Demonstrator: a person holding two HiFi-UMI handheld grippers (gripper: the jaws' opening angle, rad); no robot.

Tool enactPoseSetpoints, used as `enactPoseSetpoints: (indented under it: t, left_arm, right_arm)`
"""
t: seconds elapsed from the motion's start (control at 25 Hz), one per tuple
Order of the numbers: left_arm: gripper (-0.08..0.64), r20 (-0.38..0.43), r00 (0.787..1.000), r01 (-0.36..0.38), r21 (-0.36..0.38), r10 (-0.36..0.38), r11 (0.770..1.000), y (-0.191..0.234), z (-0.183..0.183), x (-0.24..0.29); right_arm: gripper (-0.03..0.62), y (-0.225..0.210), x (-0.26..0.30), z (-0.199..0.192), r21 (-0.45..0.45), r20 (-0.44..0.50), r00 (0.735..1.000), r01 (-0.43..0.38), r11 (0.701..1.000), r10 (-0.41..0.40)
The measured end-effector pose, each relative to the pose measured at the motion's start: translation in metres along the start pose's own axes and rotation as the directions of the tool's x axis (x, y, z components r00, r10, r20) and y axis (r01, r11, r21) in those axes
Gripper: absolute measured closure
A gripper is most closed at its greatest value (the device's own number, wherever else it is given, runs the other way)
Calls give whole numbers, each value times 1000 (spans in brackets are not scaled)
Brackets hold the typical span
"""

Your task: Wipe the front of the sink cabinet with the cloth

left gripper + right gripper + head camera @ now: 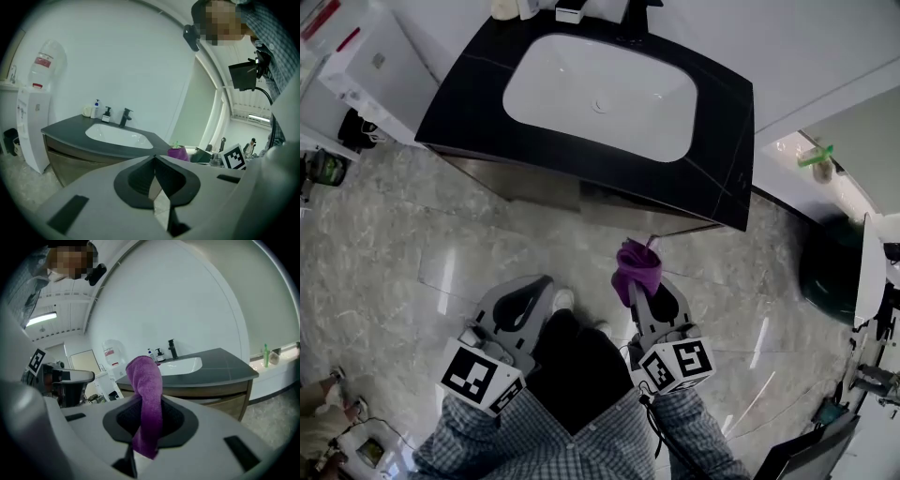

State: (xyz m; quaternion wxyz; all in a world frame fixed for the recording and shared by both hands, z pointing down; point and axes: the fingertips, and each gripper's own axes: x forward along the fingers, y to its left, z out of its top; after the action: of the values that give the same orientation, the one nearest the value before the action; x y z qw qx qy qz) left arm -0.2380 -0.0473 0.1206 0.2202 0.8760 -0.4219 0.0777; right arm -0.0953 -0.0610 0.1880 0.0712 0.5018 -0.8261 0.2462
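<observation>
My right gripper (643, 289) is shut on a purple cloth (637, 266) that sticks up from its jaws, a short way out from the sink cabinet's front (609, 201). In the right gripper view the cloth (146, 401) hangs folded over the closed jaws of the right gripper (146, 425), with the wooden cabinet front (201, 396) beyond. The left gripper (542, 281) is shut and holds nothing, lower and left of the cabinet. In the left gripper view the left gripper (154, 161) has its jaws closed tip to tip, and the cabinet (79, 161) stands ahead on the left.
A black countertop (712, 141) with a white basin (600, 94), tap and bottles tops the cabinet. A white water dispenser (33, 122) stands left of it. A dark bin (831, 272) and a white ledge with a green bottle (816, 157) lie right. Marble floor (412, 253) surrounds my legs.
</observation>
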Motion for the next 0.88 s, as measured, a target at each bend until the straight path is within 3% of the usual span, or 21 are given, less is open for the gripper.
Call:
enactPoseSetpoints:
  t: [0.4, 0.88]
  left_arm:
    - [549, -14, 997, -82, -136, 81, 987, 45, -48, 28]
    - [549, -16, 980, -198, -178, 198, 964, 72, -86, 44]
  right_arm:
    - [515, 4, 98, -51, -119, -80, 983, -175, 977, 166]
    - [515, 0, 178, -86, -146, -103, 960, -274, 951, 261]
